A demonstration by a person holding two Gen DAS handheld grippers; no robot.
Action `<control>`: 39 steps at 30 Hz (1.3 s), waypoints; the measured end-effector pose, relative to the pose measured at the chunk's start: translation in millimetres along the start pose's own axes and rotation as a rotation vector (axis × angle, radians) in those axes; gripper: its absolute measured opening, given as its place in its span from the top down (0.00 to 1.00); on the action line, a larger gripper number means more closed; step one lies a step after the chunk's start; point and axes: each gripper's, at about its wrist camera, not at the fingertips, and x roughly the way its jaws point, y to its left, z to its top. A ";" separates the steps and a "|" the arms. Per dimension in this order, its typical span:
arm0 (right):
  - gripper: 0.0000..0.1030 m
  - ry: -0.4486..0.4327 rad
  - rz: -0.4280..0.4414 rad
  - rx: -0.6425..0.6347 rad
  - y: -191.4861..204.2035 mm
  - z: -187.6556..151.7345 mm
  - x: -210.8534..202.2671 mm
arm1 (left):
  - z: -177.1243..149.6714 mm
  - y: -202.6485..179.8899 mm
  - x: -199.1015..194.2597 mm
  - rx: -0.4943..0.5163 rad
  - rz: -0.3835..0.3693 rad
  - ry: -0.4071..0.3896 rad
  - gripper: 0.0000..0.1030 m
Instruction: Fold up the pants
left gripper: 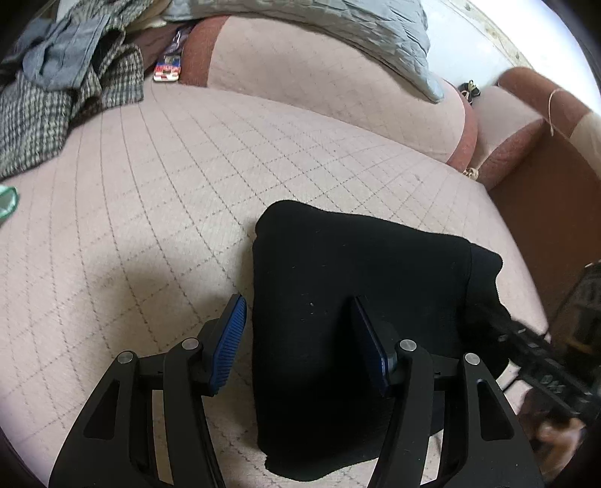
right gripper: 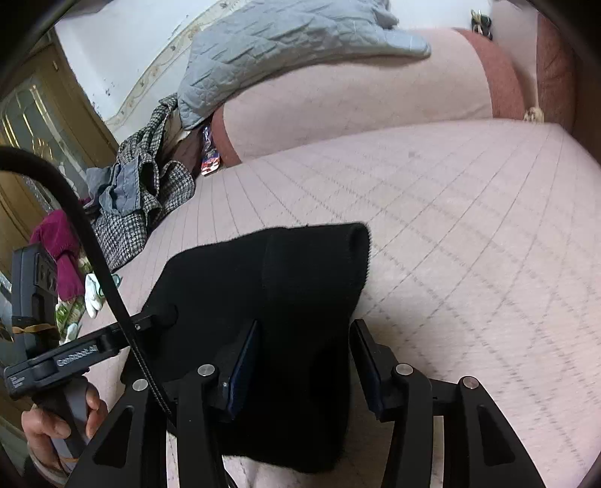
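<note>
The black pants (left gripper: 357, 285) lie folded into a compact rectangle on the pink quilted sofa seat (left gripper: 150, 195). My left gripper (left gripper: 298, 319) is open, hovering over the left part of the bundle, with nothing held between its blue pads (left gripper: 231, 338). In the right wrist view the pants (right gripper: 285, 285) lie folded below my right gripper (right gripper: 306, 349), which is open over their right edge and holds nothing. The left gripper (right gripper: 157, 317) also shows there, at the pants' left edge. The right gripper's body (left gripper: 541, 360) shows at the right in the left wrist view.
A heap of checked and grey clothes (left gripper: 64, 86) lies at the seat's far left. A grey quilted cushion (left gripper: 338, 33) leans on the pink backrest (left gripper: 319, 101). A colourful packet (left gripper: 169, 67) sits by the backrest. A brown armrest (left gripper: 526, 124) is at the right.
</note>
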 end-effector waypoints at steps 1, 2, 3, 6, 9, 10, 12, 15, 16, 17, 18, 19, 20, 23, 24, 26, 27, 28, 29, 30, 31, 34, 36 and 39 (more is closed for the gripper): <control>0.55 -0.010 -0.015 -0.021 2.6 1.8 -5.7 | -1.3 -2.1 -2.1 0.011 0.012 -0.009 0.44; 0.55 -0.029 -0.035 -0.045 6.3 3.7 -13.0 | -0.4 -4.2 -3.3 0.017 0.019 -0.017 0.44; 0.55 -0.048 -0.040 -0.062 9.3 4.3 -20.2 | -1.6 -5.6 -6.4 0.025 0.031 -0.029 0.44; 0.55 -0.096 -0.019 -0.092 19.3 12.5 -36.7 | -3.2 -4.6 -12.7 0.031 0.058 -0.059 0.44; 0.55 -0.111 0.015 -0.117 33.2 13.6 -43.4 | -6.1 -2.8 -21.6 0.023 0.063 -0.099 0.44; 0.55 -0.111 0.021 -0.124 36.2 12.7 -43.1 | -7.1 -2.4 -24.1 0.024 0.064 -0.108 0.44; 0.55 -0.101 0.027 -0.144 44.0 10.9 -39.4 | -7.1 -3.8 -25.9 0.032 0.074 -0.113 0.44; 0.55 -0.074 0.024 -0.164 53.0 4.1 -28.2 | -9.8 -5.6 -26.2 0.043 0.086 -0.112 0.44; 0.55 -0.067 0.021 -0.167 55.0 2.1 -25.2 | -11.0 -5.8 -25.7 0.046 0.086 -0.109 0.44; 0.55 -0.059 0.012 -0.168 55.3 -1.3 -22.0 | -12.6 -6.8 -24.6 0.050 0.088 -0.105 0.44; 0.55 -0.053 -0.002 -0.167 55.3 -4.8 -19.5 | -13.8 -8.5 -23.6 0.056 0.092 -0.102 0.44; 0.55 -0.047 -0.020 -0.162 53.7 -8.2 -16.2 | -14.4 -10.3 -21.6 0.064 0.100 -0.098 0.44; 0.55 -0.036 -0.034 -0.150 51.4 -10.9 -11.9 | -15.5 -12.0 -19.3 0.072 0.107 -0.094 0.44; 0.55 -0.023 -0.029 -0.128 46.5 -17.4 -4.7 | -17.6 -16.4 -13.0 0.090 0.115 -0.081 0.44; 0.54 -0.028 -0.034 -0.135 47.0 -18.7 -4.4 | -18.4 -17.3 -12.0 0.093 0.116 -0.082 0.44; 0.54 -0.026 -0.045 -0.148 49.5 -19.1 -4.0 | -19.6 -18.9 -10.4 0.094 0.119 -0.079 0.44; 0.54 -0.024 -0.044 -0.148 50.4 -18.8 -4.9 | -19.9 -18.9 -9.9 0.092 0.119 -0.079 0.44; 0.54 -0.022 -0.040 -0.146 50.5 -18.2 -6.1 | -20.4 -18.8 -9.5 0.091 0.118 -0.078 0.44; 0.54 -0.019 -0.036 -0.142 50.6 -17.8 -8.3 | -20.9 -18.9 -9.6 0.089 0.118 -0.078 0.44; 0.55 -0.017 -0.032 -0.140 50.9 -18.5 -10.9 | -21.2 -18.9 -9.9 0.086 0.117 -0.078 0.44; 0.55 -0.022 -0.029 -0.139 51.0 -18.9 -14.1 | -21.2 -18.4 -10.7 0.081 0.116 -0.078 0.44; 0.54 -0.036 -0.031 -0.148 51.9 -20.3 -23.8 | -22.3 -20.6 -14.4 0.080 0.122 -0.079 0.44; 0.54 -0.040 -0.040 -0.145 51.9 -20.5 -29.2 | -24.0 -22.7 -18.2 0.092 0.133 -0.090 0.44; 0.54 -0.046 -0.032 -0.127 50.7 -20.3 -37.9 | -28.1 -26.9 -26.2 0.115 0.154 -0.114 0.44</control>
